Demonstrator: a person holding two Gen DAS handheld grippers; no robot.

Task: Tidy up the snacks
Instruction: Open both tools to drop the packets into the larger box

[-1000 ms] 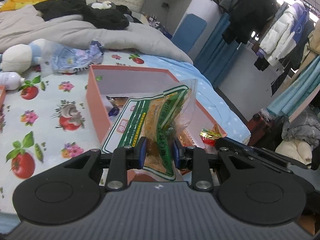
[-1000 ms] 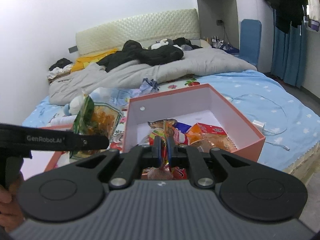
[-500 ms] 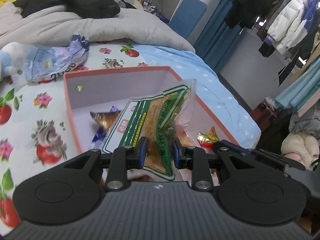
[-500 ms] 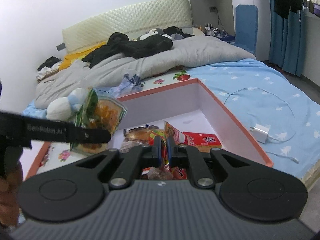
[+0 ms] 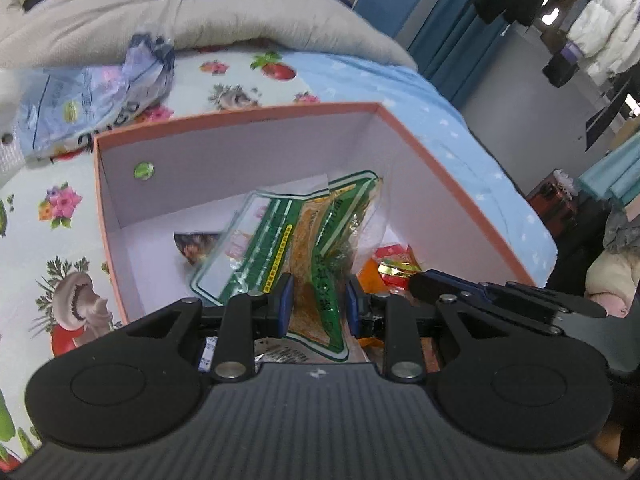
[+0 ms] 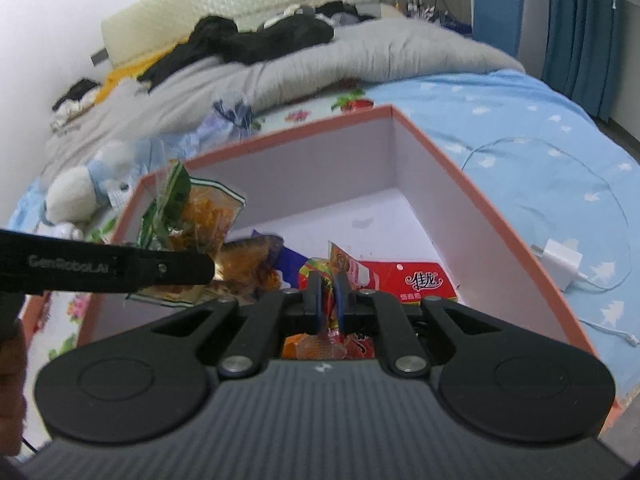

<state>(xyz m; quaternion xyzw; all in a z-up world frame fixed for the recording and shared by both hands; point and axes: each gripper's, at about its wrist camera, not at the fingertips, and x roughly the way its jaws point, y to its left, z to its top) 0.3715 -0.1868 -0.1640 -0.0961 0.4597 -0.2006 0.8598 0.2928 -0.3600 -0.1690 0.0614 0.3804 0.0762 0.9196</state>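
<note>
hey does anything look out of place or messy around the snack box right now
Yes. A crumpled bluish wrapper lies outside the pink box on the floral sheet, beyond its far wall. A white charger with its cable sits on the blue bedding beside the box.

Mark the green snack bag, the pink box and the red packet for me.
green snack bag (image 5: 316,256), left wrist view, striped front panel.
pink box (image 6: 320,168), right wrist view, inner back wall.
red packet (image 6: 416,280), right wrist view, printed face.

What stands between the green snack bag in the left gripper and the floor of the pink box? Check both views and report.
Nothing visible blocks it. The left gripper holds the green snack bag already inside the pink box, above other snack packets lying on the floor; bare white floor shows toward the far corner.
</note>
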